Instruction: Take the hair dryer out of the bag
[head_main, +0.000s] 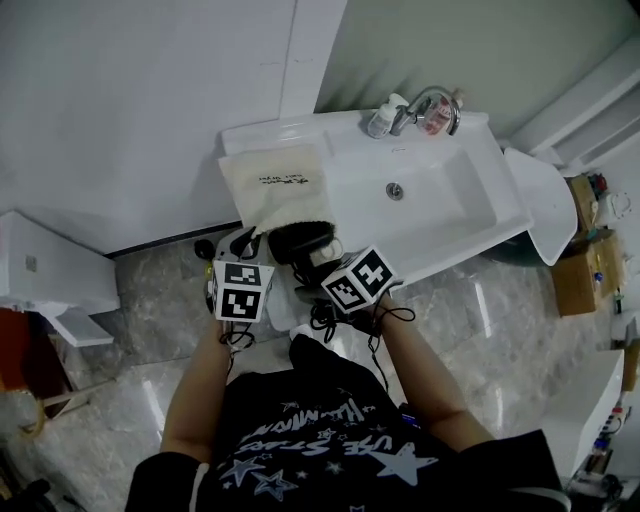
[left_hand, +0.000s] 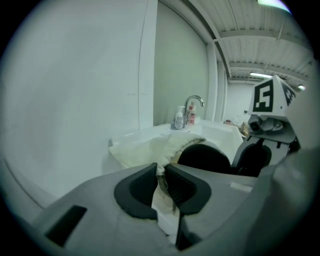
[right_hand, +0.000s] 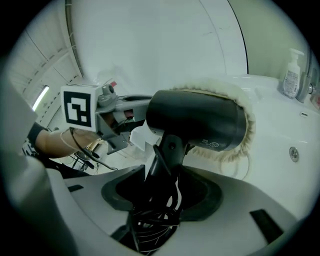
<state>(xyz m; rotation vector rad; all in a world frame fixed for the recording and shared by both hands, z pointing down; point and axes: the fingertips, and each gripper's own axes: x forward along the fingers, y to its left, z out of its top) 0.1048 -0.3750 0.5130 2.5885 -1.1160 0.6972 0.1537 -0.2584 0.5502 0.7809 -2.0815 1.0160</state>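
Left hand-held gripper (left_hand: 162, 172): jaws together, pinching a fold of cream cloth, the edge of the bag (left_hand: 145, 150).

Right hand-held gripper (right_hand: 162, 175): jaws partly apart, clamped on the black handle of the hair dryer (right_hand: 200, 125). A bundle of coiled cord (right_hand: 152, 220) sits between the jaws below the handle.

The dryer's barrel lies crosswise just beyond the right jaws. Its far end is inside the bag's mouth, with the fuzzy cream rim (right_hand: 247, 125) curving round it.

- **Left gripper view:** the dryer (left_hand: 205, 157) is a dark dome just past the pinched cloth and right of it. The right hand-held gripper's marker cube is at the frame's right edge.
- **Head view:** both hand-held grippers, left (head_main: 240, 250) and right (head_main: 318, 255), sit close together at the bag's mouth, with the dryer (head_main: 300, 243) between them. The marker cubes cover the jaws here, so only the gripper views show the grips.

Only the head view shows the whole bag (head_main: 278, 185). It lies flat on the white surface (head_main: 240, 140) left of the sink (head_main: 470, 200), with its mouth toward the person.

The tap (head_main: 425, 105) and a soap bottle (head_main: 382, 120) stand at the sink's back edge. The right gripper view shows the bottle (right_hand: 291, 67) and the sink's drain, and also the left marker cube and the person's forearm.
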